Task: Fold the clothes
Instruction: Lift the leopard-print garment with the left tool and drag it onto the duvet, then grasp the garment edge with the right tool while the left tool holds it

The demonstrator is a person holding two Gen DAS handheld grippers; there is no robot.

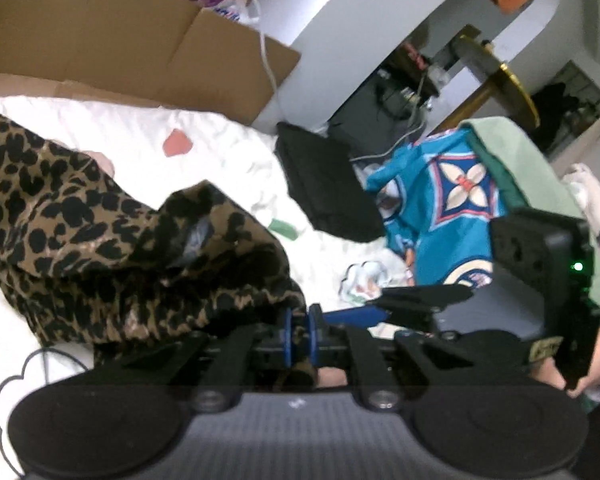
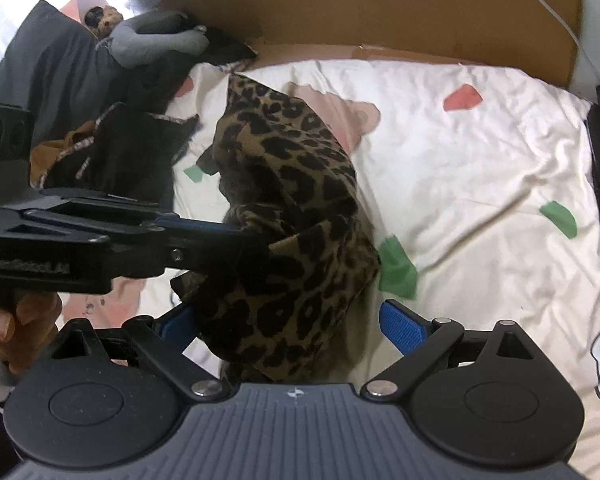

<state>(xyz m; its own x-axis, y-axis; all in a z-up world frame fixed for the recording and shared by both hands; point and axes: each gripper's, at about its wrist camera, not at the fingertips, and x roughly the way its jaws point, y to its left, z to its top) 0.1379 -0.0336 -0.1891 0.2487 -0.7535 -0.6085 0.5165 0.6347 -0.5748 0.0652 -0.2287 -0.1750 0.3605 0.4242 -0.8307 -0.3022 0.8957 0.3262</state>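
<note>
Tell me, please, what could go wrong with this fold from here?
1. The left gripper pinches only a small bunch of the garment, so it may slip out.
2. The right gripper has its jaws open around the cloth; closing now could catch several bunched layers and spoil the fold.

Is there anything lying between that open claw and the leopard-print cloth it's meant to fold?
Nothing visible. The leopard-print cloth already bulges between the open right claw's blue pads. The left claw is shut on another edge of it.
</note>
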